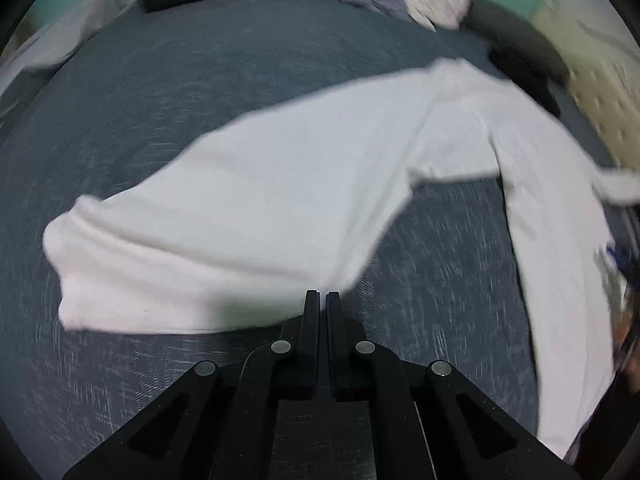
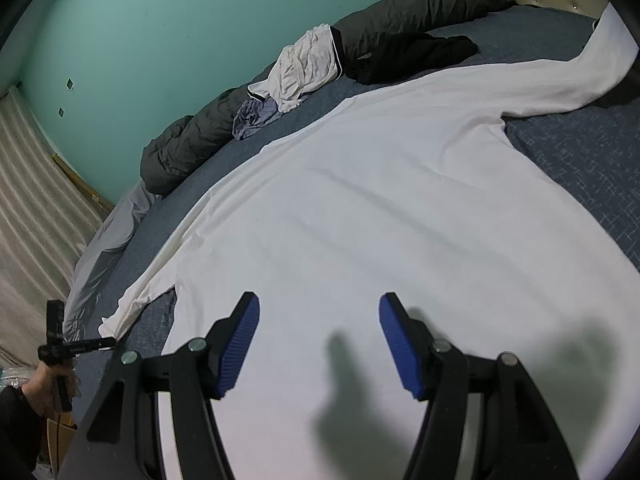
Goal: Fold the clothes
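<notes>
A white shirt [image 2: 360, 208] lay spread on the blue bed [image 2: 580, 152], its body filling the middle of the right wrist view, one sleeve running out to 2 o'clock and the other to 8 o'clock. The right gripper [image 2: 319, 344] hovered over the shirt's near part, jaws spread wide, nothing between them. In the blurred left wrist view, the left gripper [image 1: 322, 300] had its jaws pressed together at the edge of a sleeve; whether cloth was pinched could not be told. A dark duvet [image 2: 420, 8] lay along the bed's far edge from 9 to 1 o'clock, with crumpled clothes [image 2: 304, 68] against it at 11 o'clock.
</notes>
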Demonstrator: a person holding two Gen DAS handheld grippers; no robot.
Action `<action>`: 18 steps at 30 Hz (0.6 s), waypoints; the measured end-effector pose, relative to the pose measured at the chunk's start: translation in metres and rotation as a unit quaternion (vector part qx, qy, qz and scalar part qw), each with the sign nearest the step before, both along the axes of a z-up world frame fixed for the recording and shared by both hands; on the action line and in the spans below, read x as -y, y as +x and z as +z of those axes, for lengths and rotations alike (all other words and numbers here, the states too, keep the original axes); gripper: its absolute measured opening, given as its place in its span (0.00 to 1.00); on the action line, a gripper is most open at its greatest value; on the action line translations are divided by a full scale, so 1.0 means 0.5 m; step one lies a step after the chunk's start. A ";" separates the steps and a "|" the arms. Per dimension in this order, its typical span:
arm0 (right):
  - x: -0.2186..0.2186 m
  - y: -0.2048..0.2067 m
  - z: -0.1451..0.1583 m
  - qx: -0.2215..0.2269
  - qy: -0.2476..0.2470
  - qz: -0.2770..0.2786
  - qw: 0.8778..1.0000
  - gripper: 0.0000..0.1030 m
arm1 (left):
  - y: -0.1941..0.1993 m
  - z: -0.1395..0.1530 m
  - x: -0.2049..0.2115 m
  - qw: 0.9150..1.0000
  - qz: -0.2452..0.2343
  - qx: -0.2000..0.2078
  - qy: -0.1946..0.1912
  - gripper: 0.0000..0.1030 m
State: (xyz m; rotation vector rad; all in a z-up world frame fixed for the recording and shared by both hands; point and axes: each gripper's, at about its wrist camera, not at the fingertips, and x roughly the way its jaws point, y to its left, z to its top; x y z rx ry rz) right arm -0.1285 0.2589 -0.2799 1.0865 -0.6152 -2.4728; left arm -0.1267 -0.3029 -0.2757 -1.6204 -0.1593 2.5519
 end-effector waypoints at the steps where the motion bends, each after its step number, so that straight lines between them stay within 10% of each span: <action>1: 0.000 0.001 0.001 -0.001 0.000 0.000 1.000 0.61 | 0.004 0.010 0.017 1.000 0.014 -0.011 0.010 0.03; 6: -0.005 -0.003 0.002 -0.002 -0.002 -0.004 1.000 0.61 | 0.020 0.048 0.128 0.993 0.104 -0.053 -0.007 0.45; 18: 0.000 -0.006 0.001 -0.002 0.007 0.001 1.000 0.61 | 0.030 -0.006 0.281 0.975 0.217 -0.026 -0.029 0.48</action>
